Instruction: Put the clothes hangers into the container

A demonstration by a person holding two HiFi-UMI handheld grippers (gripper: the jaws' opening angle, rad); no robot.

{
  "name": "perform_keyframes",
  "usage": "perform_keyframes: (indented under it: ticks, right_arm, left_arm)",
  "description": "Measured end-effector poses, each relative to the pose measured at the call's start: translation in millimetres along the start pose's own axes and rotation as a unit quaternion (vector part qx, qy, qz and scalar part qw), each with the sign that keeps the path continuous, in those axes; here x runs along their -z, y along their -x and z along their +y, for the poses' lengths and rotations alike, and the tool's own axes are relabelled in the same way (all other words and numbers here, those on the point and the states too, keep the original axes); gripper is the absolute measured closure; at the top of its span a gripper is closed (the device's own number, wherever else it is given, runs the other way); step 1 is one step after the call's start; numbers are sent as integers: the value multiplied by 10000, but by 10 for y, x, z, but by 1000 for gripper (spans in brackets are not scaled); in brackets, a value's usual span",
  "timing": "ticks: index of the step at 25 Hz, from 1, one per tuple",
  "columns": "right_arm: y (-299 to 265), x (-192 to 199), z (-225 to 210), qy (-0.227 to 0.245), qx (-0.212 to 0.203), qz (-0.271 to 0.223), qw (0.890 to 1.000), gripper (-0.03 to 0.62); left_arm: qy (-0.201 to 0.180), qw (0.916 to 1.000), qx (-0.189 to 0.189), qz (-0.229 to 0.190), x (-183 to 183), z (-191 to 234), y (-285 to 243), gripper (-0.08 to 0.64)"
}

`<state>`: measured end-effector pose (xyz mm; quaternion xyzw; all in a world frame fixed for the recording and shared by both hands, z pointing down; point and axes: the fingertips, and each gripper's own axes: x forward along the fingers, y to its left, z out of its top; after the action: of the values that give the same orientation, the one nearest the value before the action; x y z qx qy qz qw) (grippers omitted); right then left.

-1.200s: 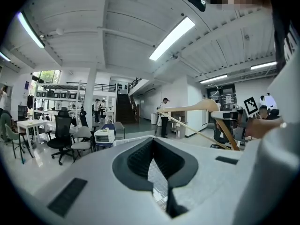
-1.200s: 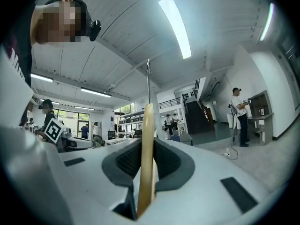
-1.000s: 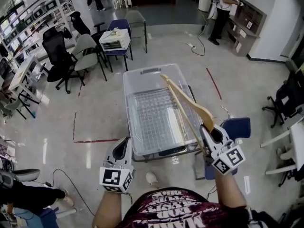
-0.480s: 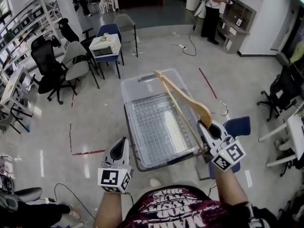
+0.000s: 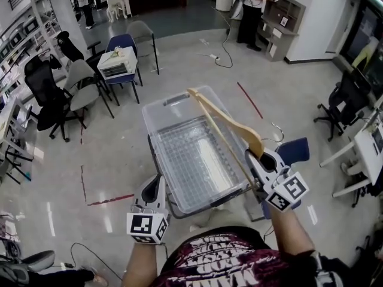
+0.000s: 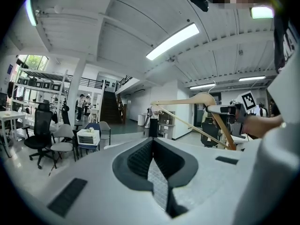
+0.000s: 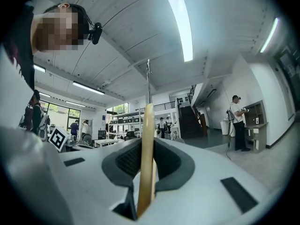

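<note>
**Wooden hanger held over the clear container**

The right gripper [image 5: 256, 163] has its fingers [image 7: 171, 163] closed on a wooden clothes hanger [image 5: 230, 121]. In the right gripper view the pale wood stands on edge between the dark pads, which press it from both sides, and the metal hook [image 7: 148, 81] rises straight above it.

From the head view, the hanger slants away from the gripper across the right side of the clear plastic container [image 5: 179, 97]. Its far tip appears over the far rim and its hook [image 5: 276, 130] curls out to the right. It is held in the air and is not inside the bin.

The left gripper [image 5: 155, 184] sits near the container's near left corner, apart from its wall. Its fingers [image 6: 138, 158] are pressed together with nothing between them.

A blue chair [image 5: 294, 150] stands just beyond the right gripper, and the container's ribbed bottom shows through its open top.
</note>
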<state>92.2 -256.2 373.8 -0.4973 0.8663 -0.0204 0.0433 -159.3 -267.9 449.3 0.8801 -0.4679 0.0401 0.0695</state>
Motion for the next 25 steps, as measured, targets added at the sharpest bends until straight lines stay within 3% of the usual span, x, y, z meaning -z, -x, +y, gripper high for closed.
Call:
perform_keyframes:
  ticks: [8,25]
  right_arm:
    - [-261,107,1,-148,-256,105,9995,531]
    - [-1023,1130,-370,-578,-607,942,9920,531]
  left_arm:
    - [69,9998,-183,10,2,124,12,554]
    - [26,9988,-349,354,136,340,-511,554]
